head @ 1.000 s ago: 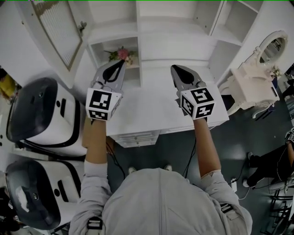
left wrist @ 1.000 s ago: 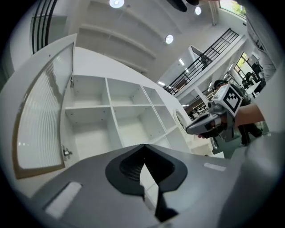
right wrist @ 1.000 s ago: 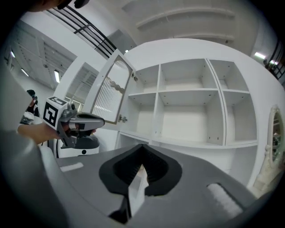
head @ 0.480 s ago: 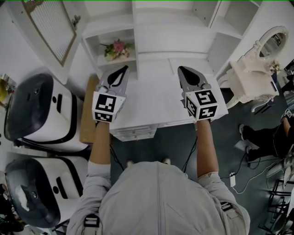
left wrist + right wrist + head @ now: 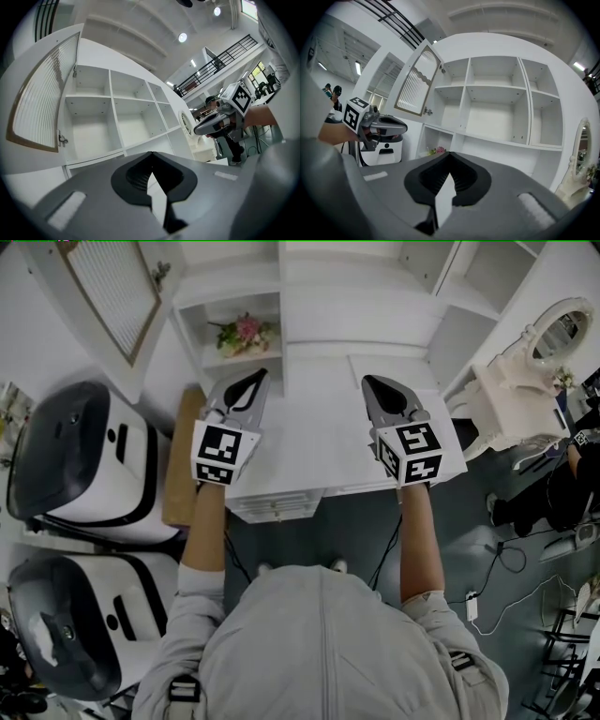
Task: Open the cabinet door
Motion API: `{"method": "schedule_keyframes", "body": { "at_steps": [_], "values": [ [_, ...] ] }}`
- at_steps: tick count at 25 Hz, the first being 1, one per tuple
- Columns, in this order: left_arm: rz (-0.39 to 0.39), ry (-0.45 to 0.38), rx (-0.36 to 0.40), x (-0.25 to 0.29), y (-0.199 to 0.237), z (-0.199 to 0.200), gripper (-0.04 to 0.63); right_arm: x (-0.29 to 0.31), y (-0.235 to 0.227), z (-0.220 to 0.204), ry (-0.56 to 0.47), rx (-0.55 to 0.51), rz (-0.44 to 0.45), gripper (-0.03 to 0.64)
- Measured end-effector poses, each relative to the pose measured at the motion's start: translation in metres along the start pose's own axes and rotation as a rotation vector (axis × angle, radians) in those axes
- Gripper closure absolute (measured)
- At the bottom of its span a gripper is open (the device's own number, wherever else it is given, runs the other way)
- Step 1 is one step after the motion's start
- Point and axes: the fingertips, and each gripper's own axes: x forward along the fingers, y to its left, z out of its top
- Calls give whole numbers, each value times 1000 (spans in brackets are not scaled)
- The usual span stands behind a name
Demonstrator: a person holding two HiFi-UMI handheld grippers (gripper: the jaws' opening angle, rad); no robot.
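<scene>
Not much is changing here. Over the last second the left claw [image 5: 258, 378] and right claw [image 5: 371, 382] are both sinking a little toward the worktop [image 5: 319, 442] and settling side by side over it, away from the shelves. Both are staying pinched together with nothing in them, and each gripper view is showing the tips meeting on thin air.

The door [image 5: 112, 296] is hanging swung wide at the upper left of the head view, hinged to the cabinet [image 5: 497, 108], same as a second ago, and the compartments behind it are showing bare. Neither claw is touching it. So the opening is looking finished, and the hands are probably just coming down to rest.

Around it: flowers [image 5: 242, 332] are sitting in the low cubby above the left claw, two white machines [image 5: 84, 465] are standing along the left edge, a brown board [image 5: 183, 460] is leaning beside the worktop, and a mirror stand [image 5: 553, 338] is over on the right. Nothing is getting in the door's way.
</scene>
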Motion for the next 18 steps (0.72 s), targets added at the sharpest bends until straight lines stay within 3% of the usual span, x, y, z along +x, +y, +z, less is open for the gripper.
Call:
{"method": "schedule_keyframes", "body": {
  "at_steps": [18],
  "values": [
    [-34,4,-7,5,-5,-4,577,-1,-1,-5,22,-1,-29,617]
  ]
}}
